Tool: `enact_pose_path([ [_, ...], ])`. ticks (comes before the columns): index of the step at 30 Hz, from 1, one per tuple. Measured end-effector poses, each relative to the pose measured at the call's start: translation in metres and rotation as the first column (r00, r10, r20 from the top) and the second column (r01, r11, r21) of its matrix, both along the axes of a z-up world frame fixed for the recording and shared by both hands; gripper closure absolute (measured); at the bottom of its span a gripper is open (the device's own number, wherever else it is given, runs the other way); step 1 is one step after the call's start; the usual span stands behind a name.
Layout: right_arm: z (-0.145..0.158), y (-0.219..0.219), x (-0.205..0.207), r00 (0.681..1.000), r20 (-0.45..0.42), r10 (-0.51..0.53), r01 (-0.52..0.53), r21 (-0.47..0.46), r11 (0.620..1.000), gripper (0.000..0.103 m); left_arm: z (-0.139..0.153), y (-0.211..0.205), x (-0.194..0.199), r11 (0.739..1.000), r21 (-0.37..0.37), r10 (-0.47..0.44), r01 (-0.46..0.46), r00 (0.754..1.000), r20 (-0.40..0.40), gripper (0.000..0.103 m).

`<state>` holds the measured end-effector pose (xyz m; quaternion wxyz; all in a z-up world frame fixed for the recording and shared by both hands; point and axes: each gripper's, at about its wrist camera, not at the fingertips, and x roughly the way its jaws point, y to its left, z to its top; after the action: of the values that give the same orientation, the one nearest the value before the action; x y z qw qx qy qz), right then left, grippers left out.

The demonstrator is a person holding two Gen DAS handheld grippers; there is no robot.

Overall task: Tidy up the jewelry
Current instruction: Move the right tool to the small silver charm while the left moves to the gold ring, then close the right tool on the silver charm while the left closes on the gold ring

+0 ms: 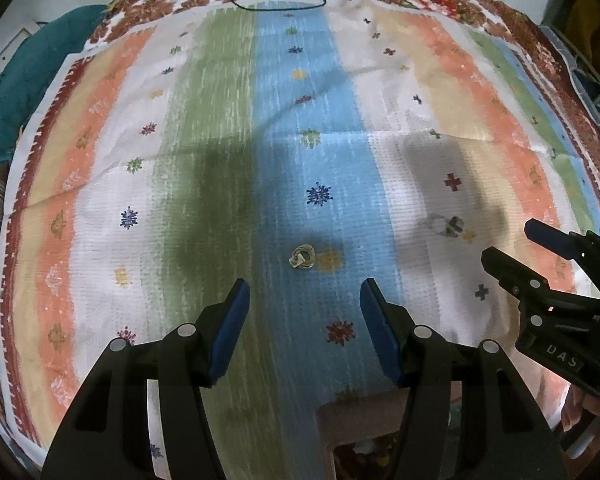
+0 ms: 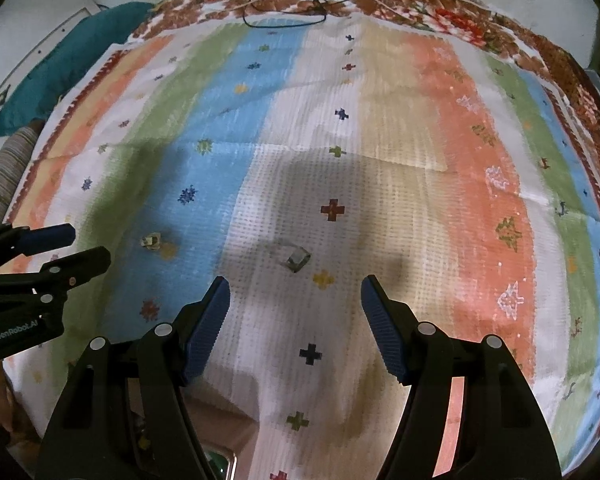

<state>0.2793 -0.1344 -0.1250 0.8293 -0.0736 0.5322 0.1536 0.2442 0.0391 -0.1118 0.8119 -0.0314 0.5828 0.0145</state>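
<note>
The right gripper (image 2: 295,304) hangs over a striped cloth (image 2: 400,152), its blue-padded jaws wide apart with nothing between them. Just ahead of them a small clear bag (image 2: 294,258) lies on the white stripe, near a yellow motif. Further left, a ring (image 2: 151,240) rests on the blue stripe. The left gripper (image 2: 82,246) reaches in from the left edge, its jaws parted, near the ring.

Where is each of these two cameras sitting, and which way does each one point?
Left wrist: rides the left gripper, looking along its open fingers at a gold ring on the striped cloth; the right gripper intrudes at right.
Right wrist: rides the right gripper, facing a small clear packet; the left gripper shows at left.
Shared: cloth, ring, packet, black cord.
</note>
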Motion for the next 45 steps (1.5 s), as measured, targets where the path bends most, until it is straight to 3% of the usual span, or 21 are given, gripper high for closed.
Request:
enact_pose_path([
  [16,-0.025,0.004,0.024,0.999,-0.044,-0.017,0.016,-0.020,1.000,0.035,-0.029,0.002,0.024,1.000,0.018,-0.014,0.015,0.998,-0.057,0.046],
  [21,-0.031,0.007,0.030,0.999,-0.052,-0.016,0.015,-0.030,0.999,0.035,-0.040,0.001,0.030,0.999,0.024,-0.027,0.029,0.997,-0.076,0.055],
  [25,-0.038,0.010,0.034,0.998,-0.058,-0.011,0.009,-0.042,0.999,0.036,-0.048,0.002,0.034,0.999,0.032,-0.030,0.033,0.996,-0.089,0.055],
  [27,-0.042,0.011,0.037,0.998,-0.068,-0.011,0.007,-0.049,0.999,0.045,-0.050,0.003,0.036,0.999,0.032,-0.030,0.033,0.995,-0.092,0.056],
  [30,-0.048,0.012,0.039,0.997,-0.080,-0.011,0.007,-0.055,0.998,0.046,-0.054,0.004,0.038,0.999,0.028,-0.033,0.036,0.995,-0.099,0.057],
  [37,-0.053,0.014,0.043,0.997,-0.078,-0.003,-0.002,-0.067,0.998,0.060,-0.063,-0.002,0.041,0.997,0.023,-0.067,0.070,0.992,-0.107,0.058],
  [43,-0.053,0.014,0.044,0.997,-0.078,0.004,-0.009,-0.069,0.998,0.081,-0.067,-0.008,0.039,0.996,0.037,-0.075,0.080,0.990,-0.117,0.075],
  [45,-0.053,0.013,0.045,0.997,-0.079,0.009,-0.014,-0.069,0.997,0.086,-0.067,-0.008,0.040,0.996,0.038,-0.070,0.075,0.990,-0.122,0.086],
])
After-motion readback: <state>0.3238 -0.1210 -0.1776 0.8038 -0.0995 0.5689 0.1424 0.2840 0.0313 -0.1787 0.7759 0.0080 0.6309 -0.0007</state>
